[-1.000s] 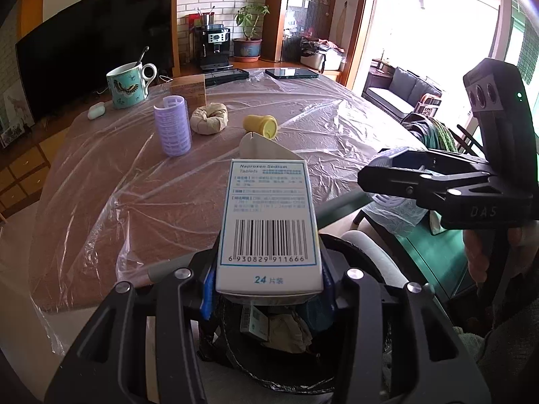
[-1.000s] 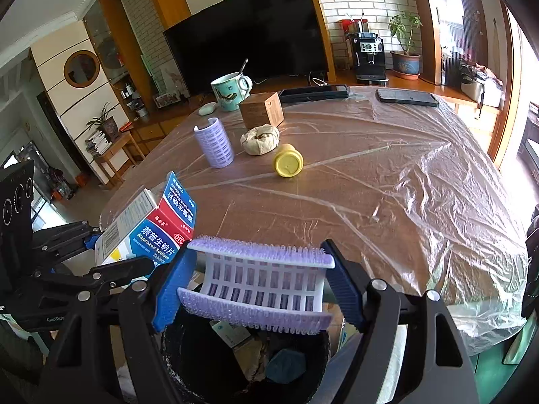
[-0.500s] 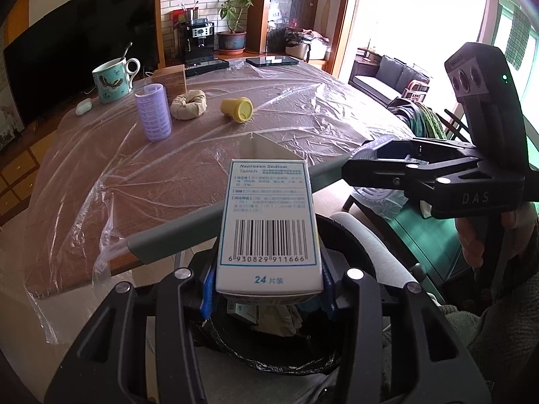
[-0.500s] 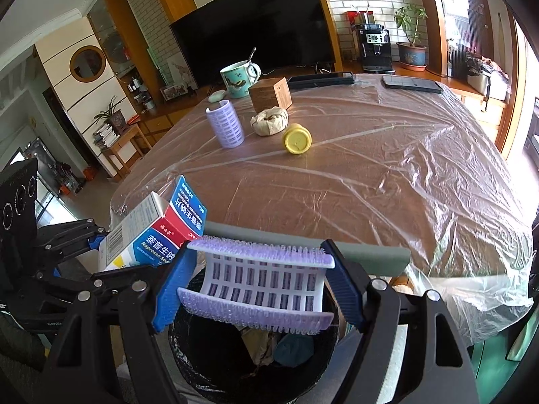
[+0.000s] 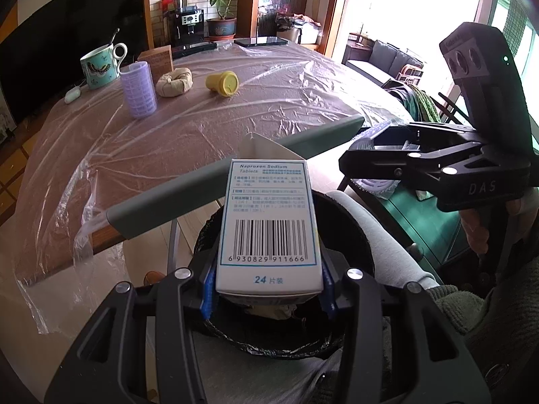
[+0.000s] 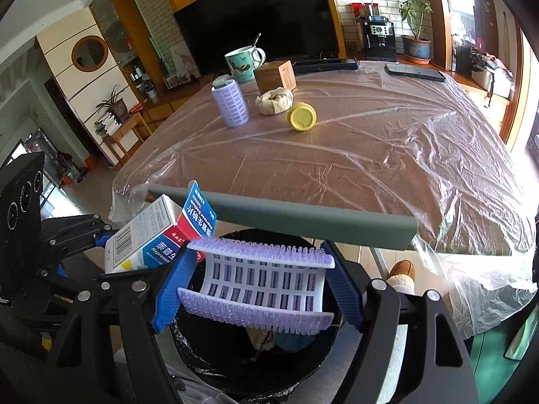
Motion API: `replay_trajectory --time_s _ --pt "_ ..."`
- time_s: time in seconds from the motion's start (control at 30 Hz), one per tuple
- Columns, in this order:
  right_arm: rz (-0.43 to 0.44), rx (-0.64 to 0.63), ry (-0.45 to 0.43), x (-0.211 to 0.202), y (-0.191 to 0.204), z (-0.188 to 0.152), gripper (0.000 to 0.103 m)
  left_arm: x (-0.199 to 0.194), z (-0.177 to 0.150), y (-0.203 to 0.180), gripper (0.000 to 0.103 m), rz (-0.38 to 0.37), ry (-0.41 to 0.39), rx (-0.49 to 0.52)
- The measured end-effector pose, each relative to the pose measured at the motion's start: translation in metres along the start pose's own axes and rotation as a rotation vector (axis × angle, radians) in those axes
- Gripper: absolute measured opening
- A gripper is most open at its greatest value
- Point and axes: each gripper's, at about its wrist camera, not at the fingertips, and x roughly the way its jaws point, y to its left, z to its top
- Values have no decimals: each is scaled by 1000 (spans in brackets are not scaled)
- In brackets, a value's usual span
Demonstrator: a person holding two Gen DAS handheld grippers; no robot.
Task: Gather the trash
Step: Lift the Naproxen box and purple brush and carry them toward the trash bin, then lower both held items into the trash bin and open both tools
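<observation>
My left gripper (image 5: 267,286) is shut on a white and blue tablet box (image 5: 269,222), barcode side up, held over a black-lined trash bin (image 5: 350,222). In the right wrist view the same box (image 6: 155,235) shows at left, in the left gripper (image 6: 81,245). My right gripper (image 6: 257,286) is shut on a purple hair roller (image 6: 259,282), squeezed flat between the blue pads above the bin (image 6: 242,370). In the left wrist view the right gripper (image 5: 380,165) hangs at right, beside the bin. Crumpled paper lies inside the bin.
A plastic-covered table (image 6: 353,155) carries a second purple roller (image 6: 230,102), a paper wad (image 6: 274,101), a yellow cap (image 6: 302,117), a wooden box (image 6: 274,74), a mug (image 6: 242,62) and dark flat devices. A grey chair back (image 6: 286,219) crosses in front of the bin. A slippered foot (image 6: 401,272) stands nearby.
Both grippers moved back off the table edge and lower over the bin, each keeping its item. The grey chair back has come into view between the table and the bin.
</observation>
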Motion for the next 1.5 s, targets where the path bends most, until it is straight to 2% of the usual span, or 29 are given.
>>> replay_trajectory --time_s 0.93,1.5 --pt "-4 5 121 37 3 -26 75 36 -31 5 47 -3 133 -5" --pt "-23 24 170 59 -4 -36 75 63 -38 12 47 -3 193 1"
